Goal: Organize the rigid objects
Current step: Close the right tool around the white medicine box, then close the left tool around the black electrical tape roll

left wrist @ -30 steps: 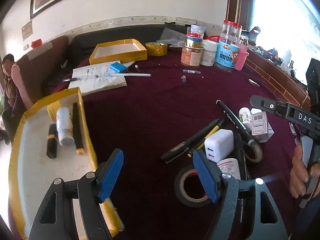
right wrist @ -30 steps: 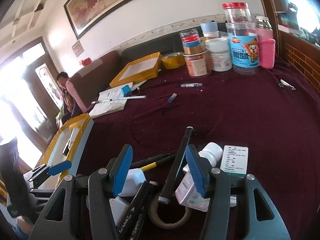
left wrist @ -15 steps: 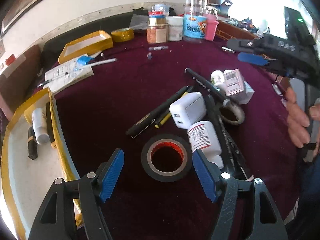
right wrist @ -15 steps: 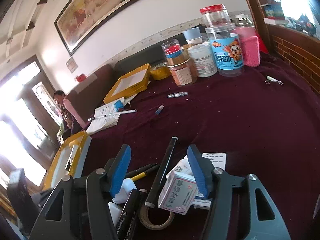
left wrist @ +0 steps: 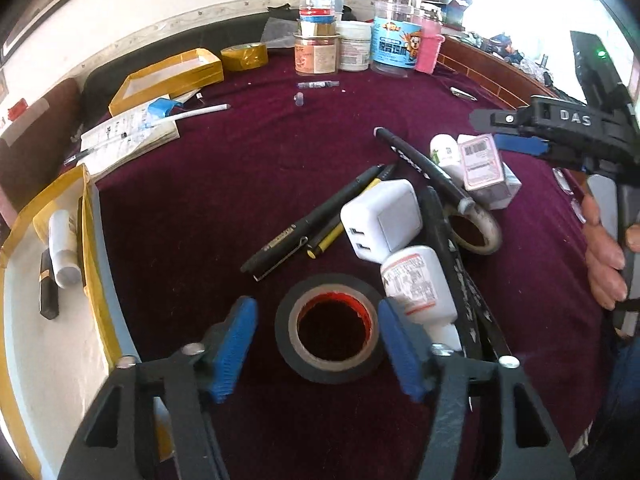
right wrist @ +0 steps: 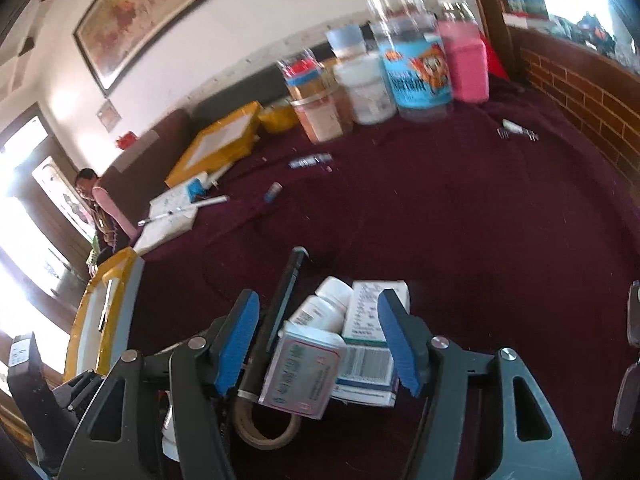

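A pile of small things lies on the maroon table. In the left wrist view my left gripper [left wrist: 318,344] is open, its blue pads on either side of a black tape roll [left wrist: 328,338]. Beside it lie a white glue bottle [left wrist: 418,288], a white charger [left wrist: 382,220] and black pens [left wrist: 316,222]. My right gripper [right wrist: 318,340] is open over a small pink-and-white box [right wrist: 300,372], a white pill bottle [right wrist: 324,308] and a white box [right wrist: 370,344]. It also shows in the left wrist view [left wrist: 516,136].
A yellow-rimmed tray [left wrist: 52,360] at the left holds a white tube [left wrist: 62,246] and a black stick. A second yellow tray [left wrist: 168,80], a notebook [left wrist: 132,136] and jars [left wrist: 394,46] stand at the back. A pale tape ring [left wrist: 478,230] lies by a black marker [left wrist: 422,168].
My left gripper has come down closer, so its pads now flank the black tape roll. My right gripper has moved closer over the small boxes and the pill bottle.
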